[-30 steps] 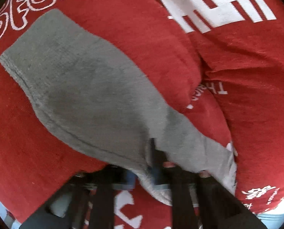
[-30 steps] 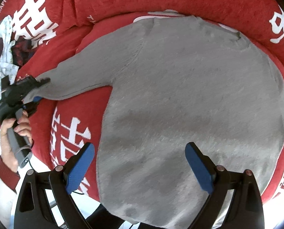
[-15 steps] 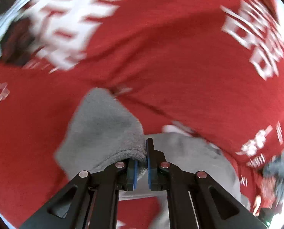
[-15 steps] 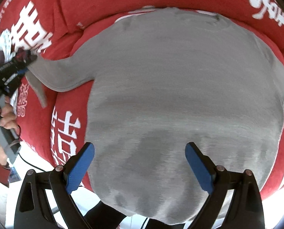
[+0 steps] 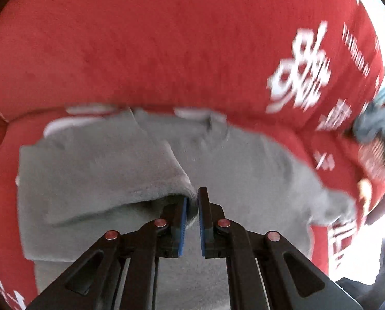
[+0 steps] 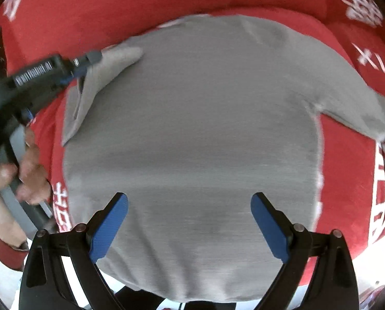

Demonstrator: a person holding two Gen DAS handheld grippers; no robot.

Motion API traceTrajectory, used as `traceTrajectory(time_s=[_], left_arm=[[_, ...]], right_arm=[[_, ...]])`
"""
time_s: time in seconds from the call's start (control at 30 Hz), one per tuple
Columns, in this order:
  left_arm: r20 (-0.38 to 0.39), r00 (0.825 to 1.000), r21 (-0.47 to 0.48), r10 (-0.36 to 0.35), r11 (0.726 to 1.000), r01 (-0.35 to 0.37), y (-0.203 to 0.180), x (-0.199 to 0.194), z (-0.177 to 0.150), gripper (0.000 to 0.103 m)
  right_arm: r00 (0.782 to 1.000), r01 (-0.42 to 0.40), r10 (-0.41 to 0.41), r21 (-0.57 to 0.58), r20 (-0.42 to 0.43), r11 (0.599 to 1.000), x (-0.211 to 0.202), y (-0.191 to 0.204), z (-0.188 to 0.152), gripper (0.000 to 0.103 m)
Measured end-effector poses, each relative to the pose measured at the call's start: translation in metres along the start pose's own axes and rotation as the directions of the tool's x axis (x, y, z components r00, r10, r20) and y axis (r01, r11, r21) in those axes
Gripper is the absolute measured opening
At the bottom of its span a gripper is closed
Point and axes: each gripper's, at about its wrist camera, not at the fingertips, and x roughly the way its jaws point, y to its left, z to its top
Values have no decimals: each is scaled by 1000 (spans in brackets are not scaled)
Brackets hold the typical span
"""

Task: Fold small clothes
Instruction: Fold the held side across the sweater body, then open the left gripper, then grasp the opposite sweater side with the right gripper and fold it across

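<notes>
A grey sweater [image 6: 192, 129] is spread flat on a red blanket [image 6: 115, 7] (white lettering). Its sleeve [image 5: 109, 170] is pinched between the nearly closed jaws of the left gripper [image 5: 191, 206] and folded over the body. The right gripper [image 6: 190, 206] is held above the hem, jaws spread wide, nothing grasped.

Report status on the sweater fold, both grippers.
Left gripper shut on the sleeve, carrying it over the grey sweater. Right gripper open, hovering above the hem. Sweater flat on red blanket; nothing in the way.

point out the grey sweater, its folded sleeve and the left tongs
grey sweater [image 6: 192, 134], right wrist view, middle of body
folded sleeve [image 5: 102, 175], left wrist view, top face
left tongs [image 5: 192, 206], left wrist view, between tips
</notes>
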Motion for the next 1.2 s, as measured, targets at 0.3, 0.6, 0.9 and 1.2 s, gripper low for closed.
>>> traceTrajectory(time_s=[0.3, 0.6, 0.9, 1.2], left_arm=[[-103, 986, -17, 135, 990, -137, 24, -4, -27, 70], [-67, 946, -118, 317, 939, -323, 113, -73, -26, 70], [-164, 916, -177, 367, 902, -393, 179, -56, -64, 72], [-176, 918, -184, 356, 904, -386, 179, -53, -65, 79]], right_arm=[[999, -42, 41, 81, 21, 996, 6, -36, 17, 99], [982, 53, 12, -334, 190, 941, -8, 75, 56, 102], [905, 425, -223, -749, 362, 509, 90, 204, 68, 79], [913, 341, -141, -526, 382, 780, 49, 158, 104, 7]])
